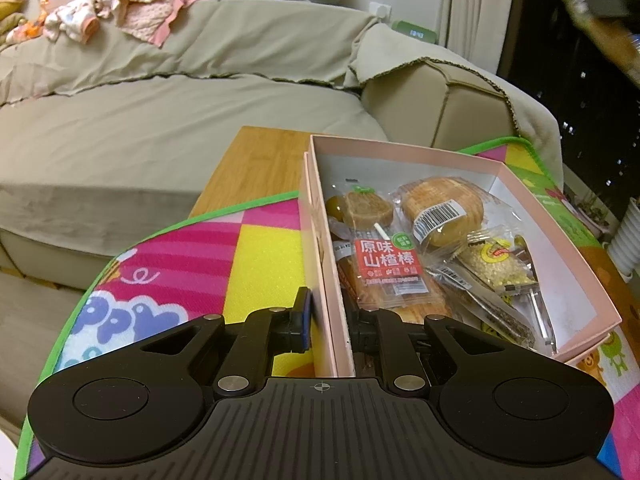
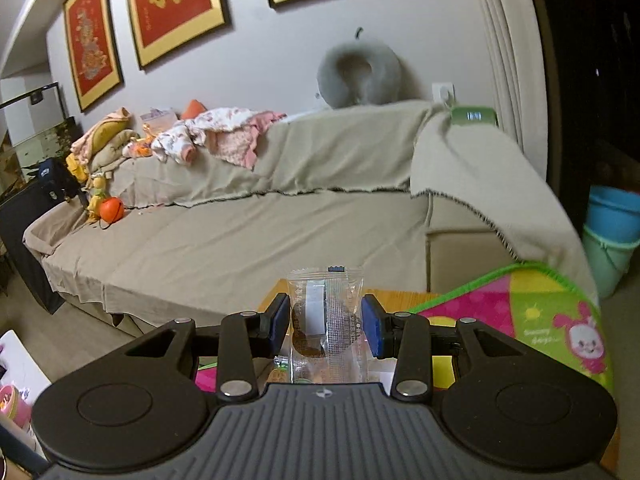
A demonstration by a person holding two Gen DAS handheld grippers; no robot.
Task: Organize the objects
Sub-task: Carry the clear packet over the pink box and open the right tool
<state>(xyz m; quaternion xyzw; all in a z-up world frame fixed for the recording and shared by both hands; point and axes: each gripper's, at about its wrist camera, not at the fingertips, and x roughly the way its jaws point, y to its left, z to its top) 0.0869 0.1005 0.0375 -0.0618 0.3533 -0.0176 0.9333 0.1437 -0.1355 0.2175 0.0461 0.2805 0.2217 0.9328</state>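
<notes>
A pink cardboard box (image 1: 520,184) lies on the colourful play mat (image 1: 256,252) and holds several wrapped snacks: a red-labelled hawthorn stick pack (image 1: 386,264), a round bun (image 1: 442,210) and a yellow grain bar (image 1: 496,264). My left gripper (image 1: 330,320) is shut on the box's near left wall, one finger outside and one inside. My right gripper (image 2: 326,322) is shut on a clear-wrapped dark round snack (image 2: 324,320), held upright in the air above the mat.
A beige covered sofa (image 2: 280,232) stands behind a wooden table (image 1: 260,164), with clothes (image 2: 216,136) and a grey neck pillow (image 2: 360,76) on its back. Blue and green buckets (image 2: 612,232) stand at the right.
</notes>
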